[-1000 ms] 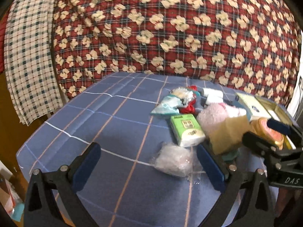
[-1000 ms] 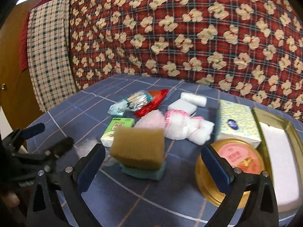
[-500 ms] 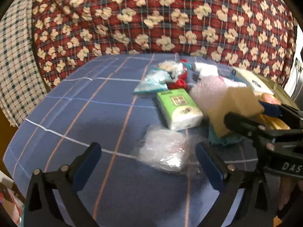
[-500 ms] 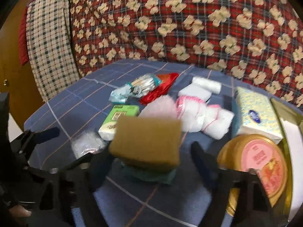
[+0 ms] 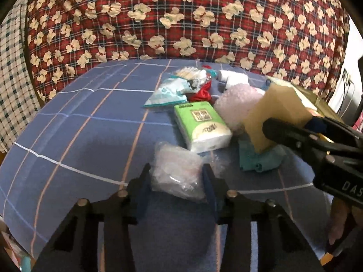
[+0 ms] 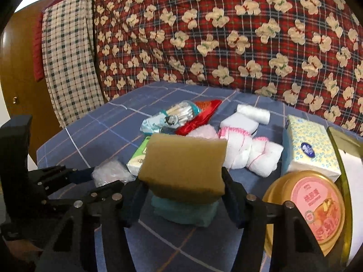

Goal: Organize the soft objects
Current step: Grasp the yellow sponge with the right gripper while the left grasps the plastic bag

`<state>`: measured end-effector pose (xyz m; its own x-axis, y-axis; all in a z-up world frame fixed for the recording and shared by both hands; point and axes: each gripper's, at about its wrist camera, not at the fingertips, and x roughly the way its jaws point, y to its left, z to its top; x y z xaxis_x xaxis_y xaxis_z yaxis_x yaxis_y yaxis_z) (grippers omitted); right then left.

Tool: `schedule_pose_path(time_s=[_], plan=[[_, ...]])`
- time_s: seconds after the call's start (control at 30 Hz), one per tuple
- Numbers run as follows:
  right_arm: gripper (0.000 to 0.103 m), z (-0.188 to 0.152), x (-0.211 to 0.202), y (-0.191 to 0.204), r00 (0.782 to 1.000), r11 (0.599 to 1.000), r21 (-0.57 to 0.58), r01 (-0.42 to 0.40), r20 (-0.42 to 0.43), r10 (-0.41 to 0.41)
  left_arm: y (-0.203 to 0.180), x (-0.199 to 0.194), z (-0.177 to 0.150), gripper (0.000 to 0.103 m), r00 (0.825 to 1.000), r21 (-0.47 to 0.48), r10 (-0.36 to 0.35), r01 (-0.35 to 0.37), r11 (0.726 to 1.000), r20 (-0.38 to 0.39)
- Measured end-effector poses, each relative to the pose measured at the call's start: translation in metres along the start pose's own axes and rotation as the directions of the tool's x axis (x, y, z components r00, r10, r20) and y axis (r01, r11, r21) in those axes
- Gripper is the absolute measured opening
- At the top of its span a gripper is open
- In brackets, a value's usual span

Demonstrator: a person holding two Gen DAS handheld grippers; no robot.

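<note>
Both grippers' jaws have just been closing since a second ago, when they stood wide apart. Nearest in its own view, the left gripper (image 5: pixel 177 181) now has its blue pads against either side of a clear plastic packet (image 5: pixel 175 173) that lies on the blue checked tablecloth (image 5: pixel 79 136). The right gripper (image 6: pixel 183 188) is clamped on a tan sponge (image 6: pixel 185 162), which stands on edge over a teal cloth (image 6: pixel 183 212) lying flat beneath it.

Just beyond the packet lies a green-and-white tissue pack (image 5: pixel 202 127), and close behind the sponge sit a fluffy pink piece (image 5: pixel 238 104) and a white bundle with pink trim (image 6: pixel 247 151). To the right of the sponge are a round gold tin with a pink lid (image 6: pixel 310 206) and, behind it, a yellow-patterned tissue box (image 6: pixel 308 147). Farther back come a bag of cotton swabs (image 6: pixel 181 113), a red cloth (image 6: pixel 202 115), a white block (image 6: pixel 238 122) and a white roll (image 6: pixel 254 112). A red quilt printed with cream flowers (image 6: pixel 226 34) fills the background, with a checked cloth (image 6: pixel 68 56) hanging at its left.
</note>
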<state>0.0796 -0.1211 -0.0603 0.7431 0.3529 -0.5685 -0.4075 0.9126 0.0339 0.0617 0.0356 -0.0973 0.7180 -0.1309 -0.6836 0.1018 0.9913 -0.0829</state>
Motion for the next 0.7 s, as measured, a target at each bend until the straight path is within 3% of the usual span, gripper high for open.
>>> schedule_pose_path(time_s=[0.43,0.7], plan=[[0.062,0.004,-0.012,-0.008,0.995,1.000,-0.007,0.008,0.096,-0.008,-0.003,-0.020,0.014,0.038,0.992,-0.037,-0.004,0.008,0.999,0.128],[0.062,0.007,-0.012,-0.010,0.991,0.999,-0.014,0.032,0.132,-0.030,-0.010,-0.017,0.031,0.038,0.987,-0.028,0.023,-0.019,0.999,0.160]])
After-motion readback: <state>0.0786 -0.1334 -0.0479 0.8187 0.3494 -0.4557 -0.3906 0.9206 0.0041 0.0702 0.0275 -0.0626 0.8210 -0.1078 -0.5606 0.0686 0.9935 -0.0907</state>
